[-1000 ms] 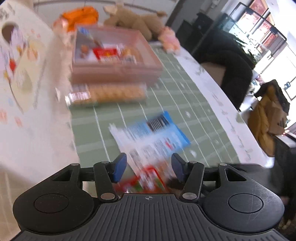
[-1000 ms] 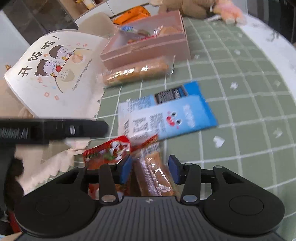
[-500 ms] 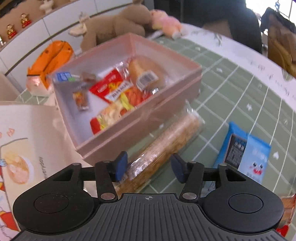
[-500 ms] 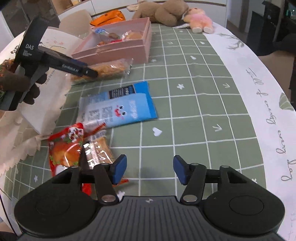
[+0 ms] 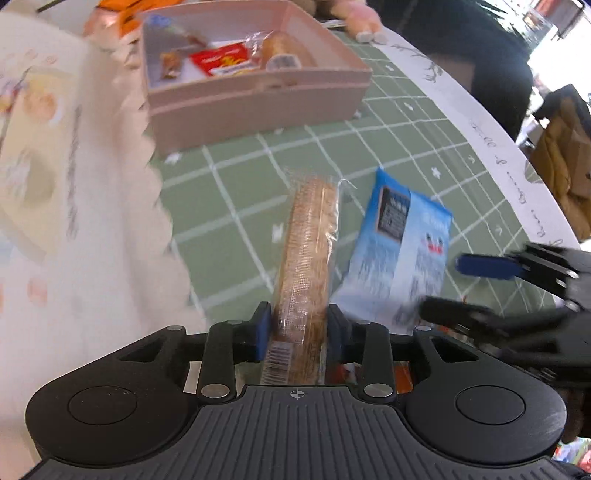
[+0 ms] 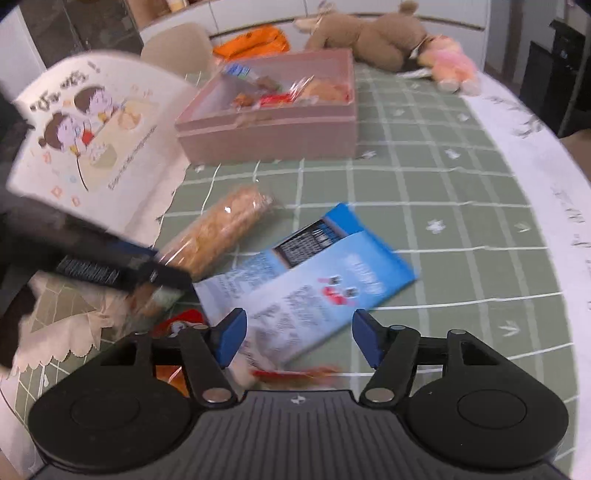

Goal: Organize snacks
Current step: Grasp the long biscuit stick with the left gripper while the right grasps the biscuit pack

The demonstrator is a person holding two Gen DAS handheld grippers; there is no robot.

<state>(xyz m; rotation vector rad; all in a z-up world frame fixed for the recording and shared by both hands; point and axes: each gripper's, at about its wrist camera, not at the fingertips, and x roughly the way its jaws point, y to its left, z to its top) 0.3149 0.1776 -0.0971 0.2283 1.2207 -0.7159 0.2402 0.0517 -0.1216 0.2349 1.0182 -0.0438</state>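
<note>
The long cracker sleeve (image 5: 308, 254) lies on the green table (image 5: 236, 206), below the pink box (image 5: 255, 99) in the frame, its long axis running up toward the box. The left gripper (image 5: 300, 334) has just been closing, and its fingers (image 5: 263, 330) pinch the sleeve's near end. Best to lift it level, supporting the sagging far end. The right gripper (image 6: 297, 338) has been opening, spread over the blue packet (image 6: 332, 280).

We see bright daylight from a blown-out window (image 5: 554, 14), heavy motion blur, fisheye bending at edges, soft shadows.
</note>
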